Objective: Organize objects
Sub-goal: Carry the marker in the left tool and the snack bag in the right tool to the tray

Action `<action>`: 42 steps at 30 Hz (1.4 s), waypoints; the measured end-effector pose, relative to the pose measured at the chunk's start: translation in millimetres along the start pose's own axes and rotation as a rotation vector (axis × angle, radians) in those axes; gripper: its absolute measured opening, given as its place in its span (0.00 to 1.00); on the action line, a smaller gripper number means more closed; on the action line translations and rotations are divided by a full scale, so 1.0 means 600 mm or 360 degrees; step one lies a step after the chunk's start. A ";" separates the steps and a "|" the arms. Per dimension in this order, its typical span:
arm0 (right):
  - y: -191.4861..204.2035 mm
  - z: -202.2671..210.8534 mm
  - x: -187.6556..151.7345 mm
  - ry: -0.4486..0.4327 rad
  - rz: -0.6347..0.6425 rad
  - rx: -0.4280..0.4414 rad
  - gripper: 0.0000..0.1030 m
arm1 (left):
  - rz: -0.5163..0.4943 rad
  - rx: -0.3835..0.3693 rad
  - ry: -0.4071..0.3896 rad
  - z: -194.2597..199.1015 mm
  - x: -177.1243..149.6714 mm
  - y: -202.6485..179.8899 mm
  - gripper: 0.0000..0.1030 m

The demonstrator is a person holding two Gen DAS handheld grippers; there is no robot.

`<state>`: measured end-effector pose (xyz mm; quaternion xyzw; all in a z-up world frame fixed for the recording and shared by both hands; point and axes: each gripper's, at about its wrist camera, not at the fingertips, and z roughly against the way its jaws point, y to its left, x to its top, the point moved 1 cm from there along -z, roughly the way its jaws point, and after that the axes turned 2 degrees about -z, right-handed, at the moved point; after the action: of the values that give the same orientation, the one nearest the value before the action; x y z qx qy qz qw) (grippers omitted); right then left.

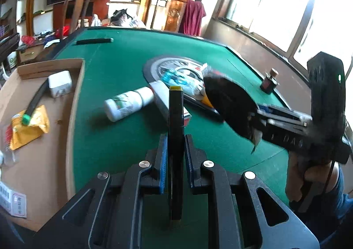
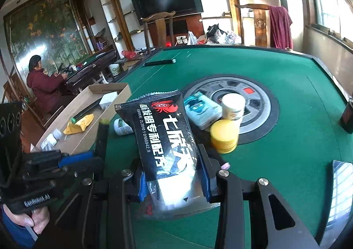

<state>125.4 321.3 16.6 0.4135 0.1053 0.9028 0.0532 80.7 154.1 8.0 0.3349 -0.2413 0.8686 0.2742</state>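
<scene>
My left gripper (image 1: 175, 145) is shut on a black marker with a yellow cap (image 1: 175, 130), held upright above the green table. My right gripper (image 2: 174, 174) is shut on a black snack packet with white and red print (image 2: 165, 130); it shows in the left wrist view (image 1: 227, 103) as a dark blurred shape. On the table lie a white bottle (image 1: 128, 103), a white box (image 1: 163, 99), a blue packet (image 2: 201, 110), a white jar (image 2: 233, 105) and a yellow round tin (image 2: 224, 135). A cardboard box (image 1: 75, 99) at the left holds a white charger (image 1: 60, 82), a green-capped marker (image 1: 35, 103) and a yellow packet (image 1: 28, 127).
A round grey hub (image 2: 260, 112) sits in the middle of the green table (image 1: 123, 68). A small dark bottle (image 1: 269, 82) stands at the right edge. A black bar (image 1: 93, 41) lies at the far side. A person in red (image 2: 44, 86) sits at another table far left.
</scene>
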 end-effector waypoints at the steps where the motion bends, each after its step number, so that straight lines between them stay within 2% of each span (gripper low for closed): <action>1: 0.005 -0.001 -0.001 -0.0002 0.0006 0.0001 0.36 | 0.0018 -0.0005 -0.0008 0.006 -0.001 0.007 0.14; 8: 0.059 -0.019 -0.017 0.0042 0.0051 0.0058 0.36 | 0.0143 -0.0035 -0.0071 0.046 0.002 0.052 0.14; 23: 0.193 -0.070 -0.020 0.0085 0.0149 0.0211 0.36 | 0.0339 0.0032 -0.0281 0.158 0.001 0.158 0.14; 31: 0.264 -0.108 -0.024 0.0111 0.0227 0.0191 0.36 | 0.0416 0.0029 -0.0316 0.181 -0.005 0.202 0.14; 32: 0.275 -0.113 -0.024 0.0118 0.0246 0.0188 0.36 | 0.0410 0.0062 -0.0311 0.182 -0.005 0.206 0.14; 36: 0.310 -0.133 -0.034 0.0179 0.0287 0.0208 0.35 | 0.0437 0.0066 -0.0299 0.180 -0.007 0.223 0.14; 42: 0.351 -0.136 -0.044 0.0175 0.0353 0.0204 0.35 | 0.0489 0.0112 -0.0269 0.166 -0.013 0.249 0.14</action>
<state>79.0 99.8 -5.1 0.3752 0.1191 0.9158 -0.0793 34.8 -18.0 32.8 0.3753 -0.2812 0.8769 0.1052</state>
